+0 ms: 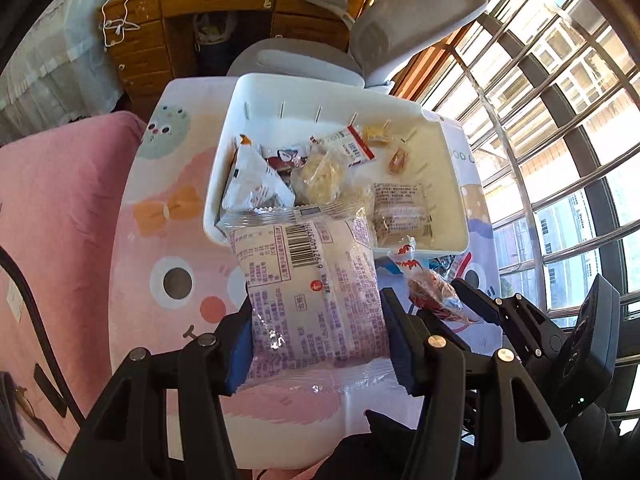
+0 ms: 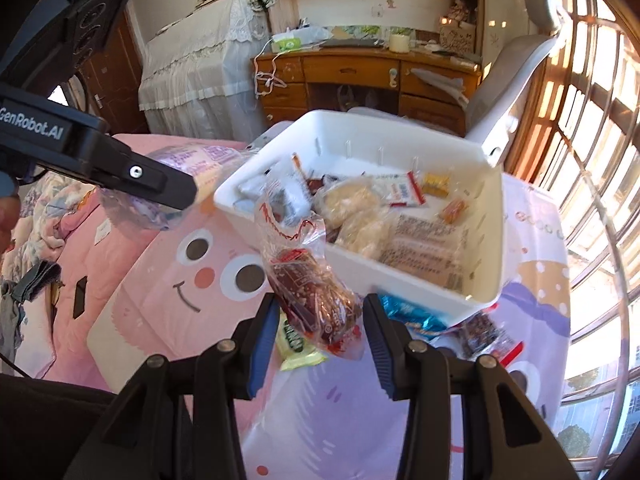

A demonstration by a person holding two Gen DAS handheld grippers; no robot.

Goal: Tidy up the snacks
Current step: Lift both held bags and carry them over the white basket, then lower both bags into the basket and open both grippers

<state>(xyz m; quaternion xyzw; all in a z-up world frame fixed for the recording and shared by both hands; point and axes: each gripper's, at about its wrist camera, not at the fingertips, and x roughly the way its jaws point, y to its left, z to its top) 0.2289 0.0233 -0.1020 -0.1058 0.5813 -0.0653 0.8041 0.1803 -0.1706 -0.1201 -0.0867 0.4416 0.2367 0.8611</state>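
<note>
My left gripper (image 1: 318,334) is shut on a large pale bun packet with purple print and a barcode (image 1: 312,292), held up in front of the white basket (image 1: 248,92). My right gripper (image 2: 320,332) is shut on a clear wrapper with a dark red-brown snack (image 2: 312,296), lifted above the table near the basket's (image 2: 400,280) front wall. The basket holds several wrapped snacks. In the left wrist view the right gripper (image 1: 436,304) and its red snack (image 1: 430,290) show at the right. The right wrist view has the left gripper's finger (image 2: 160,188) and the bun packet (image 2: 196,160) at upper left.
A small table with a pink and lilac cartoon cloth (image 1: 172,240) carries the basket. Loose snacks lie by the basket's front: a blue foil packet (image 2: 416,316), a green-yellow packet (image 2: 296,344), a dark packet (image 2: 484,332). A pink bed (image 1: 52,200), grey chair (image 1: 400,20), wooden desk (image 2: 360,76) and window bars surround it.
</note>
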